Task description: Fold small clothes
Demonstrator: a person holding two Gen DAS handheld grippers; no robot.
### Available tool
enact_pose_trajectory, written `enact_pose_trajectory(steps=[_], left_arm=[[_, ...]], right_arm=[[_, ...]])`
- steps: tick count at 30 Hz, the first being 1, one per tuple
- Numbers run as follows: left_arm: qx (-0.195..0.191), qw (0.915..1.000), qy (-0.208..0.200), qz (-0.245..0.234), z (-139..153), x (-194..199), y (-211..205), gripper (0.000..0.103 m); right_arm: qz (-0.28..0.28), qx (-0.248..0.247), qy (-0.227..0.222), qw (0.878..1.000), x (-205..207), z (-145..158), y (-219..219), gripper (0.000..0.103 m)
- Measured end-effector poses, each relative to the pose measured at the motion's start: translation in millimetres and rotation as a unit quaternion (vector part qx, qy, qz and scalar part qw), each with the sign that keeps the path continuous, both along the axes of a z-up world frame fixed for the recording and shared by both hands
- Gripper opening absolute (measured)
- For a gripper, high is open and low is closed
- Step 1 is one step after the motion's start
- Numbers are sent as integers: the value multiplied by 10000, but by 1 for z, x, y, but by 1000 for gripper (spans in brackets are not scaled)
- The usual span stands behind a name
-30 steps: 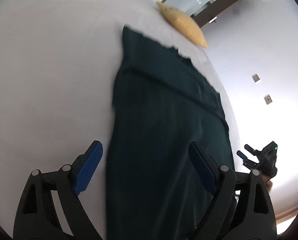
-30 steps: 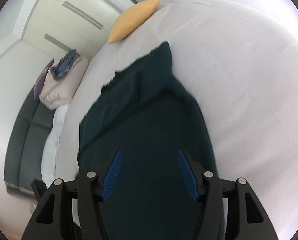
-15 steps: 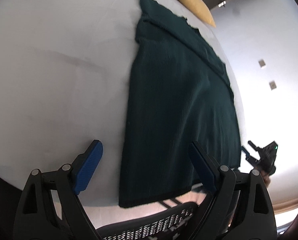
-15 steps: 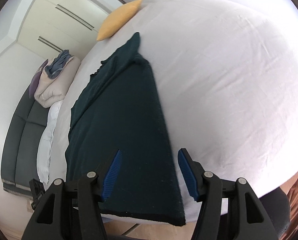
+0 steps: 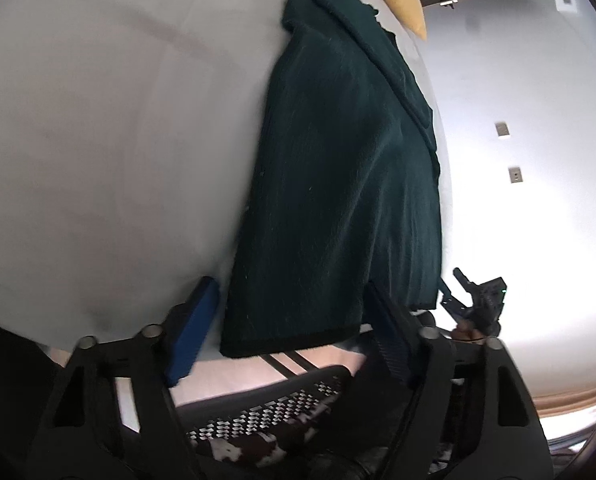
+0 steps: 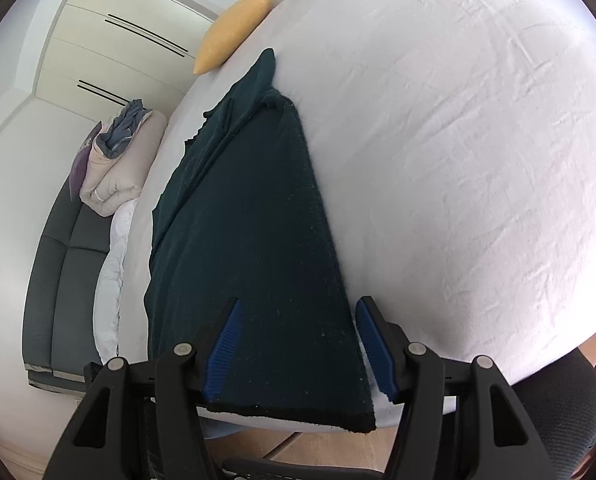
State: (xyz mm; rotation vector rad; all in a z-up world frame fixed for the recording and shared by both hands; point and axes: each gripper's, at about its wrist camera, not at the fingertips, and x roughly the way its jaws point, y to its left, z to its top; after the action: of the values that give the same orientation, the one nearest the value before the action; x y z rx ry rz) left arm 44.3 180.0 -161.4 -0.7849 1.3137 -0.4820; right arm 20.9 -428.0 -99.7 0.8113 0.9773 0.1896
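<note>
The white bed sheet [image 6: 478,160] is the largest thing in both views, a smooth matte cotton with fine creases, and more of its near edge shows now than a second ago, since both cameras have drawn back toward the person and tipped lower. On it lies the dark green knit garment [image 5: 338,184], long and narrow, already folded lengthwise with a sleeve or side panel laid along its far edge; its nap is fuzzy, flecked with lint, and a black ribbed hem runs across the near end right at the bed's edge. A second ago that hem was out of sight below both cameras; now it sits between each pair of fingers, which suggests the hands have backed up to take the two hem corners for the next fold up the length. The left gripper [image 5: 294,320] has its jaws closing around the hem's left corner, with the cloth between them but not yet pinched. The right gripper [image 6: 298,344] stands spread as before, straddling the right corner without touching it. Beyond the garment's far end a mustard cushion [image 6: 234,28] lies on the bed, and a mesh office chair [image 5: 266,408] shows just below the edge.
</note>
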Motion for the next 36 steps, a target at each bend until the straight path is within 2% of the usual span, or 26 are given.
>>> enact_pose_trajectory(steps=[4,6,7,10,14,15,18,25,28,30,32,36], left_arm=[[-317,9992,222,113,-11,12,-2,49],[-432,9983,334,189,-17,14,1,36],[-453,9980,373,221,-20,14,0,33],[-608,9970,402,270,-25,16,1,32],[-582,9974,340,243,-23,22,-5,30],[-568,9976,324,245,-23,22,-5,19],[-553,9976,298,296,-24,26,-11,6],[-445,9987,12,242,-15,31,-26,5],[-389,9989,-90,237,-10,33,-29,5],[-391,9988,-129,281,-8,35,-29,5],[-437,9983,-208,326,-6,34,-24,5],[-563,9969,-371,412,1,31,-18,4]], right_arm=[[57,38,13,10000,-2,0,2,62],[76,74,37,9999,-3,-1,1,62],[83,95,51,9999,-4,-1,1,62],[111,145,107,9998,-10,-1,-1,62],[177,110,243,9995,-17,-2,-1,62],[189,99,261,9994,-19,-2,-2,62],[207,39,331,9992,-25,-2,-4,62],[229,67,524,9983,-29,-9,-4,58],[386,30,581,9976,-26,-13,3,44],[473,-20,608,9970,-26,-14,7,25],[560,-162,599,9965,-27,-12,11,14],[658,-195,436,9967,-28,-4,14,9]])
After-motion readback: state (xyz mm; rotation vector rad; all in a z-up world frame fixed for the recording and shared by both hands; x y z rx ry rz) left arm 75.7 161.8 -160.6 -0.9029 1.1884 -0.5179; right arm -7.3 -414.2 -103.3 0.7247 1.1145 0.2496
